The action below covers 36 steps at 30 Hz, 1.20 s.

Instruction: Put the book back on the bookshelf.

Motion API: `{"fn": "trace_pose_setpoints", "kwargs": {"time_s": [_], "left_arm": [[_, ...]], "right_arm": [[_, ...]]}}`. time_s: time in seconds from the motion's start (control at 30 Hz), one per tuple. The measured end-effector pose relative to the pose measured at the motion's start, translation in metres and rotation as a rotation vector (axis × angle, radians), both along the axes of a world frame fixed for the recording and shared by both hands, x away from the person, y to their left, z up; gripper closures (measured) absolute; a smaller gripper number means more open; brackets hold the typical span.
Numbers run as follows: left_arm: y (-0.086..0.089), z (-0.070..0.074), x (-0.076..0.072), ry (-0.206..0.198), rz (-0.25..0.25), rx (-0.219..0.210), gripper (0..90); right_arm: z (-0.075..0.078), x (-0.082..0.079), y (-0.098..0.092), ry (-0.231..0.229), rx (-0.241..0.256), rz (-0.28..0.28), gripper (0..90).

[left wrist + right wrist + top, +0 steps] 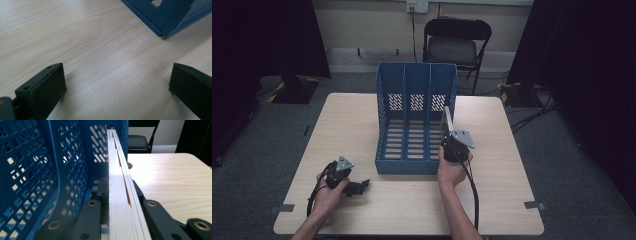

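Observation:
A blue three-slot file rack (414, 125) stands mid-table with its open front toward me. My right gripper (453, 144) is shut on a thin white book (446, 121), held upright on edge at the front of the rack's rightmost slot, close to the right wall. In the right gripper view the book's page edge (117, 182) runs straight ahead between the jaws of the right gripper (118, 195), with the perforated blue rack wall (50, 170) to its left. My left gripper (357, 187) lies on the table left of the rack. It is open, and between the fingers of the left gripper (117, 77) there is bare wood.
The light wooden table (347, 120) has free room on both sides of the rack. A rack corner (170, 17) shows ahead of the left gripper. A black folding chair (455, 42) stands behind the table, and dark curtains flank the room.

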<state>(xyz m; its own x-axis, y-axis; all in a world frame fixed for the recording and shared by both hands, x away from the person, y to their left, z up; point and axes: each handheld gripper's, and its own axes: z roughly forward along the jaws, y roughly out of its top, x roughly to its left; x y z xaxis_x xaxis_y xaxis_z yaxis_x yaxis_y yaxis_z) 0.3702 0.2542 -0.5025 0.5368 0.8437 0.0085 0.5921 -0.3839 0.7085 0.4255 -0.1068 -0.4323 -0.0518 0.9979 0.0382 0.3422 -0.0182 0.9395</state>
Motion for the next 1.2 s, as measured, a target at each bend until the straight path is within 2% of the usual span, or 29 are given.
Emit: {"fn": "trace_pose_setpoints", "kwargs": {"time_s": [0.07,0.17,0.33,0.53,0.87,1.2], "left_arm": [[0.000,0.000,0.000,0.000,0.000,0.000,0.2],[0.000,0.000,0.000,0.001,0.000,-0.001,0.2],[0.000,0.000,0.000,0.002,0.001,0.003,0.2],[0.000,0.000,0.000,0.001,0.001,0.000,0.3],[0.000,0.000,0.000,0.000,0.002,-0.001,0.3],[0.000,0.000,0.000,-0.001,-0.003,0.004,0.3]], "right_arm": [[0.000,0.000,0.004,0.000,-0.026,-0.017,76.6],[-0.004,0.003,0.003,0.019,-0.011,-0.046,76.5],[-0.006,0.004,0.004,0.030,-0.028,-0.053,76.5],[-0.008,0.003,0.004,0.037,-0.043,-0.047,76.2],[-0.009,0.003,0.001,0.045,-0.038,-0.028,74.3],[-0.007,0.003,0.000,0.039,-0.047,-0.019,67.8]]}}
